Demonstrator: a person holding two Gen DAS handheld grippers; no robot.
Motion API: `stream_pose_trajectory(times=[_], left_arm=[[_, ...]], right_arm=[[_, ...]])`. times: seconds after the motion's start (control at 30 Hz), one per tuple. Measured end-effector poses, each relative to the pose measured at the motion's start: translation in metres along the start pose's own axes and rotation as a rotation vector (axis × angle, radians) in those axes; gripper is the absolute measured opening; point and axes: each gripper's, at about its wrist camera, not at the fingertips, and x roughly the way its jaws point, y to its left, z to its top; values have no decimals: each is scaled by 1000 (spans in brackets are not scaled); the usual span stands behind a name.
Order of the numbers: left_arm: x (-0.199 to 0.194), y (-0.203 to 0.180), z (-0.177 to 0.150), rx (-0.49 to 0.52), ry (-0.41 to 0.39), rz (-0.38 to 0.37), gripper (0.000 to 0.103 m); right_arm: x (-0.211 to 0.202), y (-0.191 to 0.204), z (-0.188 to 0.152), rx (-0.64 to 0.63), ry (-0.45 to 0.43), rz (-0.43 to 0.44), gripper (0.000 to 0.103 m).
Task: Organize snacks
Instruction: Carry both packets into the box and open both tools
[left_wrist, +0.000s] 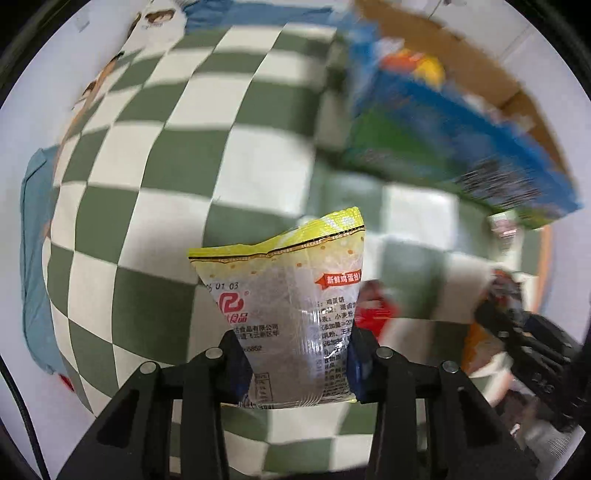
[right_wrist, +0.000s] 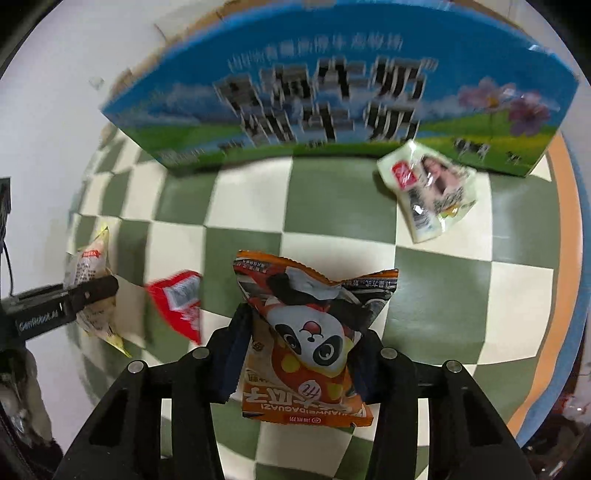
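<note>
My left gripper (left_wrist: 295, 354) is shut on a clear snack packet with a yellow top edge (left_wrist: 291, 295), held above the green-and-white checkered cloth (left_wrist: 177, 147). The same gripper and packet (right_wrist: 90, 266) show at the left of the right wrist view. My right gripper (right_wrist: 299, 332) is shut on an orange panda packet (right_wrist: 310, 339), held above the cloth (right_wrist: 332, 206). A red packet (right_wrist: 181, 302) lies on the cloth between the two grippers; it also shows in the left wrist view (left_wrist: 373, 310). A white packet (right_wrist: 428, 184) lies near the blue-and-green carton (right_wrist: 332, 92).
The blue-and-green carton (left_wrist: 443, 140) stands at the far side of the cloth, blurred, with snacks inside it in the left wrist view. Brown cardboard (left_wrist: 461, 48) lies behind it. An orange and blue rim (right_wrist: 565, 258) borders the cloth at right.
</note>
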Motion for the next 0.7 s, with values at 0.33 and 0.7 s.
stream_pose_trajectory(times=[0.33,0.7], left_arm=[[-84,-115,86,125,-157,-198,37],[5,-182,207,120,47,-188,37]], right_arm=[[-129,-13,64,-53,-168,144,50],[-136,-87,193,-36,-176,67,50]])
